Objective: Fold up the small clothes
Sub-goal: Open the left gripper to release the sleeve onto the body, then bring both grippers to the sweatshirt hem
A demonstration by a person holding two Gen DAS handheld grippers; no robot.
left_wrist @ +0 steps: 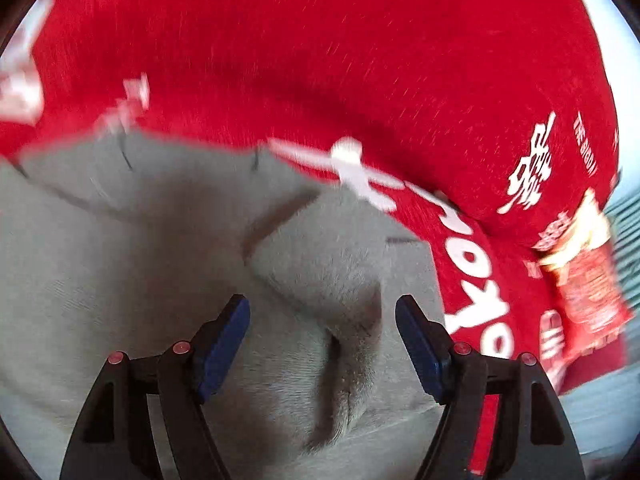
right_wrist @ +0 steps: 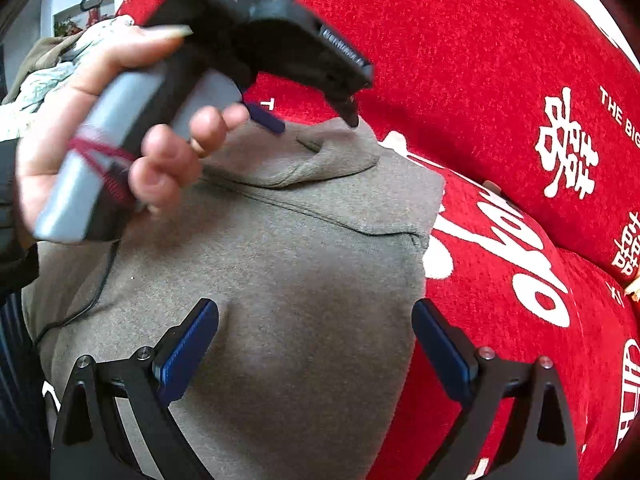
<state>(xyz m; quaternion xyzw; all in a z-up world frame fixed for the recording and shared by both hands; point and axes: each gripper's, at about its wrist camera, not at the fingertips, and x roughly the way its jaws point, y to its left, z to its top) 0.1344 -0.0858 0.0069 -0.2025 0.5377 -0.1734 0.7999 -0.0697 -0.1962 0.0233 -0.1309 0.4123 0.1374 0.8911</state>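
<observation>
Jaws of left gripper (left_wrist: 322, 316) and right gripper (right_wrist: 315, 322) stand spread, nothing pinched. The grey garment (right_wrist: 280, 280) lies beneath and ahead of both jaw pairs on the red cover (right_wrist: 500, 60). Judged stage: partly folded, edges gathered, further folds remaining. Material: soft knit, ridged seams; cover coarse-woven, white lettering.

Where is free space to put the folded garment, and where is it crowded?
The red cover lies bare beyond the grey garment's collar and along its right edge, up to the cushion with white characters. The collar side is crowded: the left gripper and the hand hang over it.
</observation>
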